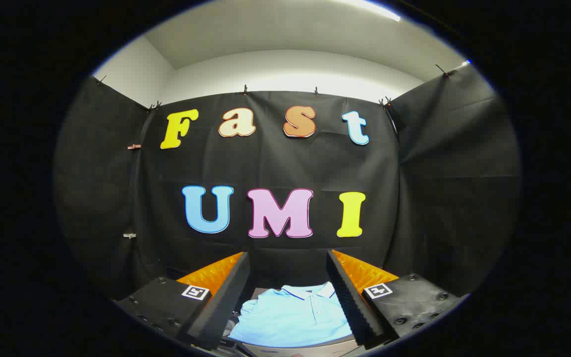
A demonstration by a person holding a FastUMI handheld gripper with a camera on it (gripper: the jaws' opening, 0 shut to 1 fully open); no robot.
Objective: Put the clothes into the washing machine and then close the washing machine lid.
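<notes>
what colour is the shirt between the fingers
Light blue polo shirt, with a darker line along the collar; the gripper view shows it, fingers open.

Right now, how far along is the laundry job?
Nothing looks done yet. The light blue polo shirt lies flat between and just beyond the open gripper, whose fingers touch nothing. In hand: lining up for the grasp. Left: picking it up, loading it into the washing machine, closing the lid.
</notes>
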